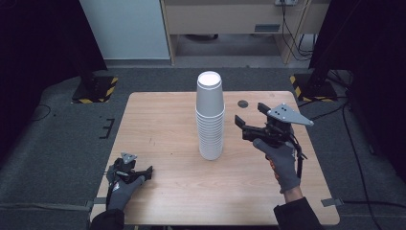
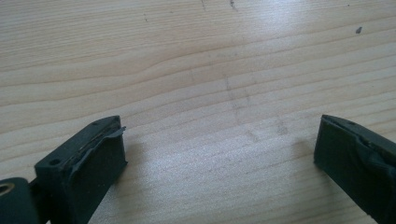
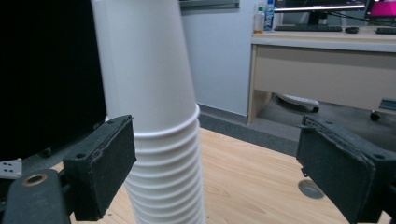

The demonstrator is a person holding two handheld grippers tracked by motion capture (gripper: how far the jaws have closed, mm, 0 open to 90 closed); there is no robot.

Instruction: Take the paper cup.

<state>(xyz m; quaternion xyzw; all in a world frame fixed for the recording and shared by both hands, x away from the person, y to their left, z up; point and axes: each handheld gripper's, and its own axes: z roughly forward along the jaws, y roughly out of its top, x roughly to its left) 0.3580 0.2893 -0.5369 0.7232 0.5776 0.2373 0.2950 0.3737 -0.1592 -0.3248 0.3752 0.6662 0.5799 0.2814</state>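
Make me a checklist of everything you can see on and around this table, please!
Surface: wooden table, bare wood, small round grommet.
Job's things: tall stack of white cups, upside down, mid-table.
Clutter: nothing seen.
Grippers: left hand-held gripper open, low at the table's near-left corner; right hand-held gripper open, beside the stack, not touching.
Cables: black cables on the floor, right.
Surroundings: grey carpet, desk behind, striped stand bases.

The high view is looking forward and down over the whole table (image 1: 163,124), the left gripper view is staring close at bare wood near its front-left corner, and the right gripper view is facing the cup stack (image 3: 154,116) nearby, both sharing the tabletop.
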